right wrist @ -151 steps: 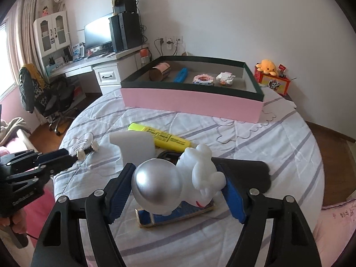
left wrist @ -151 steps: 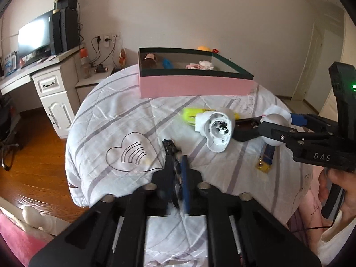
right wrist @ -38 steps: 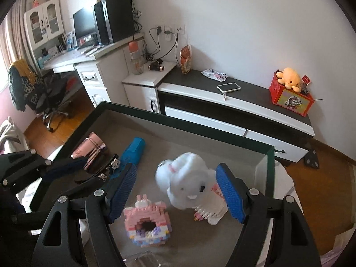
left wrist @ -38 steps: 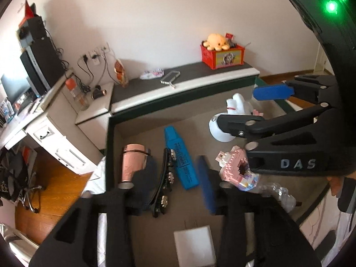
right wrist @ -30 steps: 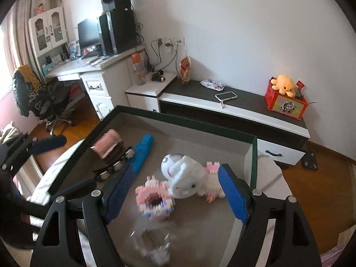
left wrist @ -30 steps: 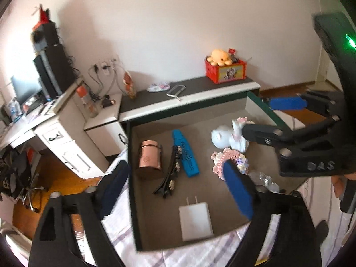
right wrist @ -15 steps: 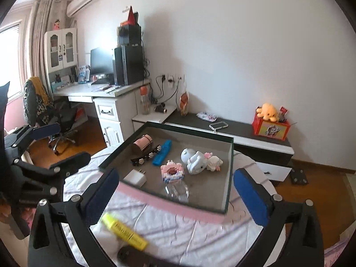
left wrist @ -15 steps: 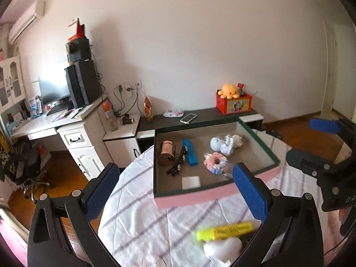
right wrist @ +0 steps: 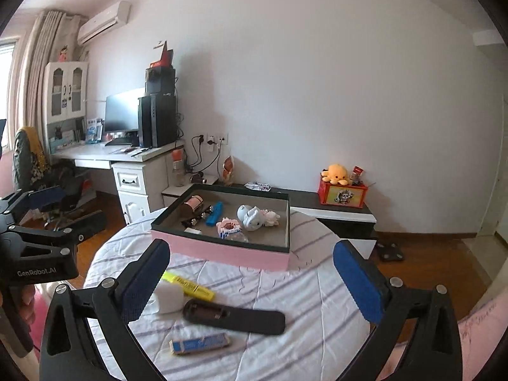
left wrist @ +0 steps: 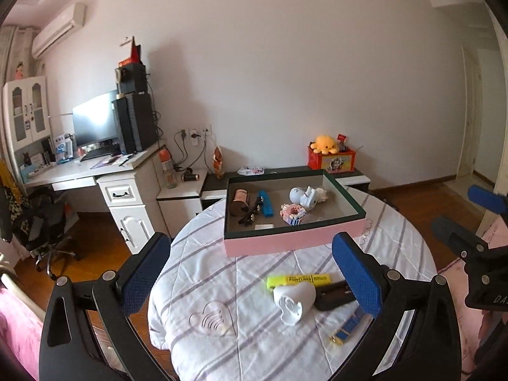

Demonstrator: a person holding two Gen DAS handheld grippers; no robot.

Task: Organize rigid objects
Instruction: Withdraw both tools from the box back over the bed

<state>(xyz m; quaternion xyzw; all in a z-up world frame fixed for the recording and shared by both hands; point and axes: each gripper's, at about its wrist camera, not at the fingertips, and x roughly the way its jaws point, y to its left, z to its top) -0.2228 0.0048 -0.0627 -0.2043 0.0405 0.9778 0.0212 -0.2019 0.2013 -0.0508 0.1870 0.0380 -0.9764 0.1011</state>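
A pink box (left wrist: pixel 292 243) (right wrist: pixel 222 252) sits at the far side of the round table and holds a white figure (left wrist: pixel 306 195) (right wrist: pixel 254 216), a black hair clip (left wrist: pixel 250 212), a blue marker (left wrist: pixel 266 203), a copper cup (left wrist: pixel 238 201), a pink brick toy (left wrist: pixel 292 212) and a white charger. On the cloth nearer me lie a yellow highlighter (left wrist: pixel 298 280) (right wrist: pixel 187 283), a white cup-like piece (left wrist: pixel 293 300) (right wrist: pixel 170 298), a black case (left wrist: pixel 335 292) (right wrist: pixel 235 316) and a small blue box (left wrist: pixel 349 327) (right wrist: pixel 200 343). My left gripper (left wrist: pixel 254 273) and right gripper (right wrist: pixel 250 276) are both open and empty, back from the box.
The table wears a white cloth with grey stripes (left wrist: pixel 222 279). Beyond it stand a white desk with monitor (left wrist: pixel 92 127), a low dark cabinet (right wrist: pixel 333 212) with a red box and yellow plush, and an office chair (left wrist: pixel 41 222). Wooden floor surrounds the table.
Both grippers let go inside the box, the left of the hair clip and the right of the white figure, opened wide and drew back over the table.
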